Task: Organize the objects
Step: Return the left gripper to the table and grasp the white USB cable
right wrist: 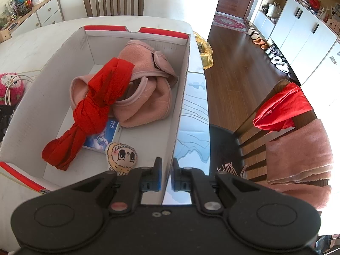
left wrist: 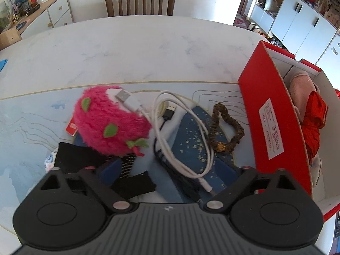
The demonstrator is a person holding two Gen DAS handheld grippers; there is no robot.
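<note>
Right gripper [right wrist: 166, 175] clamped on the right side wall of the red-and-white cardboard box [right wrist: 180, 97], one pad inside, one outside, near the box's near right corner. Left gripper [left wrist: 167, 170] spread wide, nothing pressed between the fingers [left wrist: 136, 182], hanging over a pile near the table's near edge, just left of the box's red outer wall. In the pile: pink fuzzy strawberry plush [left wrist: 106, 121], white USB cable [left wrist: 170, 127] draped partly over the plush, black cable [left wrist: 167, 114], brown braided loop [left wrist: 225, 127], dark blue speckled item [left wrist: 195, 146] underneath, black fabric [left wrist: 74, 157] at the pile's left.

Inside the box: pink fleece garment [right wrist: 144, 89] toward the far end, knotted red cloth [right wrist: 93, 108] across the middle, blue card pack [right wrist: 104, 136] under it, small cartoon-face plush [right wrist: 122, 156] at the near wall.

White marble-look table [left wrist: 127, 51]; wooden chair [left wrist: 140, 0] at its far edge.
</note>
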